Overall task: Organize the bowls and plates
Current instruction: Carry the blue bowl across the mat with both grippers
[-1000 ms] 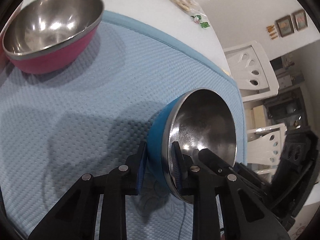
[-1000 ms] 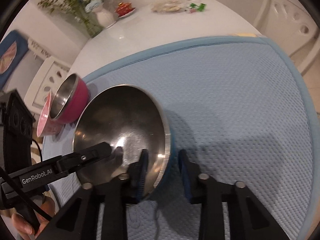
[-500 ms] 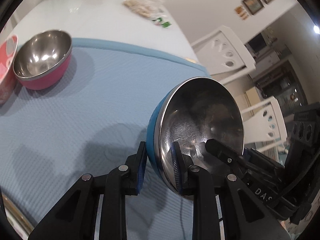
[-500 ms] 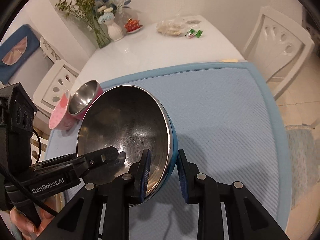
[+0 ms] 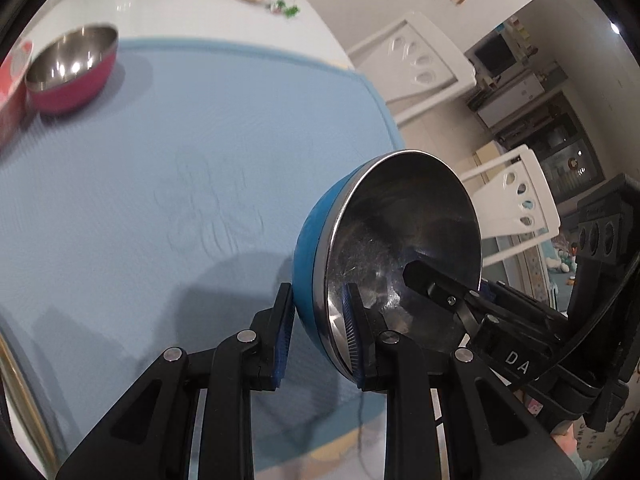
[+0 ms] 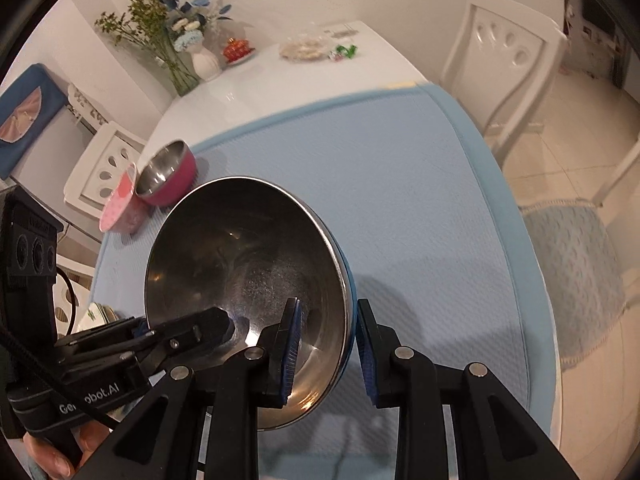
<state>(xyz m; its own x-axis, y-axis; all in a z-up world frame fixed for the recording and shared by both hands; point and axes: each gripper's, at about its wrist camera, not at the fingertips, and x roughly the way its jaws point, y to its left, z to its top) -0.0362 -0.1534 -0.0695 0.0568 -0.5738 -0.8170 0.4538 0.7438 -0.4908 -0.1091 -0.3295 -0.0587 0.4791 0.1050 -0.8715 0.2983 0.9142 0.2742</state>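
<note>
Both tools pinch the same blue bowl (image 5: 310,248), a steel-lined dish with a blue outside, and it hangs tilted above the light blue mat (image 5: 180,152) with its hollow turned sideways.

In the left wrist view the left tool (image 5: 318,328) sits at the lower middle of the frame. One finger lies against the blue outside and the other against the shiny inside, so the rim is pinched between them. The bowl fills the centre right, and the right tool (image 5: 444,292) reaches into its hollow from the lower right.

In the right wrist view the right tool (image 6: 326,340) is at the lower middle, with its blue pads on either side of the bowl's rim (image 6: 344,280): one pad inside, one outside. The left tool (image 6: 196,330) comes in from the lower left, and part of a hand (image 6: 48,456) shows at the bottom left corner.

A pink bowl (image 6: 168,174) with a steel inside stands on the mat's far left side, well apart from the lifted bowl. Just beside it, at the mat's edge, is a pale pink dish (image 6: 120,204).

The mat covers the near part of a white worktop (image 6: 256,80). At the upper left a vase of flowers (image 6: 188,44) stands on it, and white chairs (image 6: 504,56) stand around.
</note>
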